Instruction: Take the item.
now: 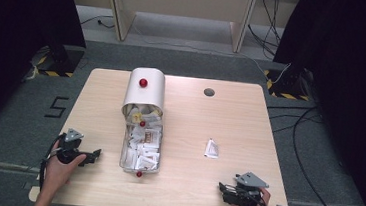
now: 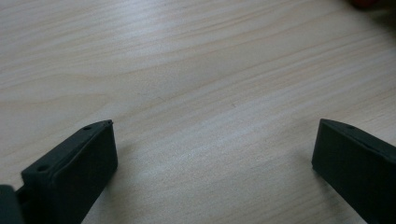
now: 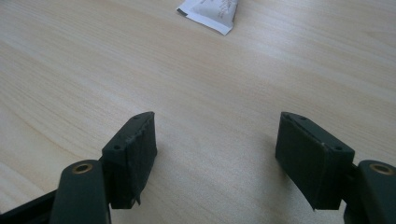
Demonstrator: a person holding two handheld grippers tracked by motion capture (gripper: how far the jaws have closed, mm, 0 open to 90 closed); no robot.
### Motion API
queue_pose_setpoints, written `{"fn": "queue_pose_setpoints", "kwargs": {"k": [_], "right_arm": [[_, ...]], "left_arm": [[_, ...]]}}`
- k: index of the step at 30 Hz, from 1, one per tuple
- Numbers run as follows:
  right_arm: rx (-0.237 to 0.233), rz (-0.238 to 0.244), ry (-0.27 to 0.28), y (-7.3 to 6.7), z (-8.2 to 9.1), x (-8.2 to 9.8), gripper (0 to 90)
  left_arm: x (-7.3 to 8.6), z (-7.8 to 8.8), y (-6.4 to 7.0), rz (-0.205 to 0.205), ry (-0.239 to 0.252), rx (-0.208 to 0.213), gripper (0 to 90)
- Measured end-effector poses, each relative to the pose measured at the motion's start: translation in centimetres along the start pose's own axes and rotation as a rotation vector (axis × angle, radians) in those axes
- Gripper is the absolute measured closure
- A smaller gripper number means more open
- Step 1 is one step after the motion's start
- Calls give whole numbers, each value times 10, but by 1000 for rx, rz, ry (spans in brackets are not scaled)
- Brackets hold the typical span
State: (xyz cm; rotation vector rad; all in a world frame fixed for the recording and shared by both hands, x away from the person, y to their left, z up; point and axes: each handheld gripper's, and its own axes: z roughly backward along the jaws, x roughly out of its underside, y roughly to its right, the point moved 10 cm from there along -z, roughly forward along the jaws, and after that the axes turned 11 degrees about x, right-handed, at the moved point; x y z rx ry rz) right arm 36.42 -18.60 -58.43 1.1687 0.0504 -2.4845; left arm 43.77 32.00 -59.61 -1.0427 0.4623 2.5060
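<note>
A lab or recording room is suggested. A light wooden table [image 1: 194, 124] is set on grey carpet. Behind the table, black curtains [image 1: 22, 23] are hung at both sides, and stands with yellow-black hazard tape [image 1: 283, 84] are placed at its far corners. Cables [image 1: 304, 128] are trailed over the floor right of the table, and a "5" [image 1: 56, 107] is marked left of it.

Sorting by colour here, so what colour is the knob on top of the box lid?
Red. The knob on the lid shows best in the high view.
</note>
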Motion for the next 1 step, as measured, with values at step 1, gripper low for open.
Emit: {"fn": "queue_pose_setpoints", "kwargs": {"k": [1], "right_arm": [[0,0,0,0,0,0,297]], "left_arm": [[0,0,0,0,0,0,0]]}}
